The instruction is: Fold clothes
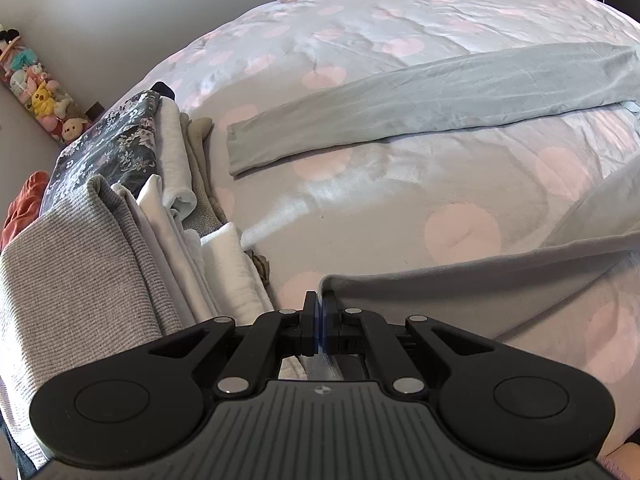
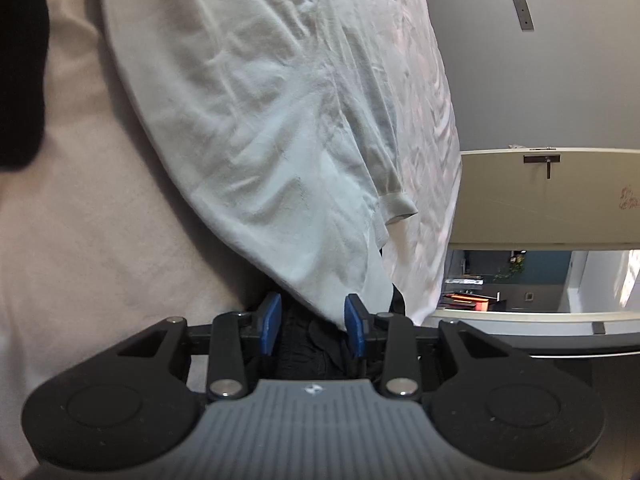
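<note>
A pale grey-blue long-sleeved top [image 1: 480, 280] lies spread on the bed. One sleeve [image 1: 400, 112] stretches flat across the cover toward the left. My left gripper [image 1: 320, 320] is shut on the top's near hem corner, its pads pinching the fabric edge. In the right wrist view the same top [image 2: 260, 140] runs away from me, with its other sleeve's cuff [image 2: 400, 208] folded beside the body. My right gripper [image 2: 313, 322] stands partly open around the top's other hem corner. The cloth touches the right blue pad [image 2: 354, 324]; the left pad [image 2: 272, 320] is apart from it.
A stack of folded clothes [image 1: 120, 240] with a dark floral piece [image 1: 116, 148] lines the bed's left side. Plush toys [image 1: 40, 96] stand by the wall. The bed cover [image 1: 400, 20] is grey with pink dots. A door [image 2: 540, 200] is beyond the bed edge, a dark shape [image 2: 20, 60] at top left.
</note>
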The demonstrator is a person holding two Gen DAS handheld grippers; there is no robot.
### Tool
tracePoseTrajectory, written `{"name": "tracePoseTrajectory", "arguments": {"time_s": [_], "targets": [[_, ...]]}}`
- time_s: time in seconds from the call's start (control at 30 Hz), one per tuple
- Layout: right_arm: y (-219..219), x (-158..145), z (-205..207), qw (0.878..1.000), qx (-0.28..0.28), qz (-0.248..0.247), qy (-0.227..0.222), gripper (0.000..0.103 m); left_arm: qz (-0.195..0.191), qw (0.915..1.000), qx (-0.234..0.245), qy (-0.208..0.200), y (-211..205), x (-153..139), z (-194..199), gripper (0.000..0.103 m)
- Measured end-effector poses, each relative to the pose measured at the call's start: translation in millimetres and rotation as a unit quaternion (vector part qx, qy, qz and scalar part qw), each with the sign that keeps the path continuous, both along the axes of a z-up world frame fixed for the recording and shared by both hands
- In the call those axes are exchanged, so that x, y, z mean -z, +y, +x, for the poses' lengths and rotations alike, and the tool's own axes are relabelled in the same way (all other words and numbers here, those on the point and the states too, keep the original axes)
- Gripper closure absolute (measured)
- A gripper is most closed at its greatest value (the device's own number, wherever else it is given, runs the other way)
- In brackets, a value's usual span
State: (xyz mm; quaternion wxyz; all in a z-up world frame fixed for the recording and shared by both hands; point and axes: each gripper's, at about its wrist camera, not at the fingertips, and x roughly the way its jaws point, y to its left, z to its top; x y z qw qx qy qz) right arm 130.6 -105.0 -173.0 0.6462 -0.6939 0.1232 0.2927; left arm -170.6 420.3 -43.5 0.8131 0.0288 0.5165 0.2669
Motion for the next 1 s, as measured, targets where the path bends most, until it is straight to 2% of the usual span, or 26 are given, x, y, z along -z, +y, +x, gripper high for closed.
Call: {"name": "tracePoseTrajectory", "arguments": {"time_s": [0.03,0.07,0.1,0.23,0.4,0.53,0.73,1.0], "targets": [[0,0,3,1.0,0.003,0.006,0.006,0.077,0.0,1.0,-0.002,0.0,1,0,1,0.103],[2,-1,6,1.0,0.013,0.019,0.015,0.095,-0.001,1.0,-0.005,-0.003,2,-2,2,0.103],[3,-3,9,0.999,0.024,0.033,0.022,0.097,-0.002,1.0,-0.007,-0.005,3,-4,3,0.103],[7,-23,19,0.991,0.063,0.112,0.021,0.099,-0.004,0.9995,-0.024,-0.02,14,-14,11,0.103],[19,-53,37,0.975,0.104,0.195,0.011,0.1,0.003,0.9969,-0.063,-0.047,39,-35,30,0.103],[42,-75,59,0.963,0.121,0.241,0.005,0.1,0.03,0.9954,-0.075,-0.051,57,-51,52,0.103],[86,-96,104,0.948,0.146,0.281,0.02,0.102,0.057,0.9941,-0.088,-0.026,94,-54,93,0.103],[142,-76,170,0.951,0.168,0.258,0.042,0.102,0.081,0.9934,-0.077,0.027,134,-24,158,0.103]]}}
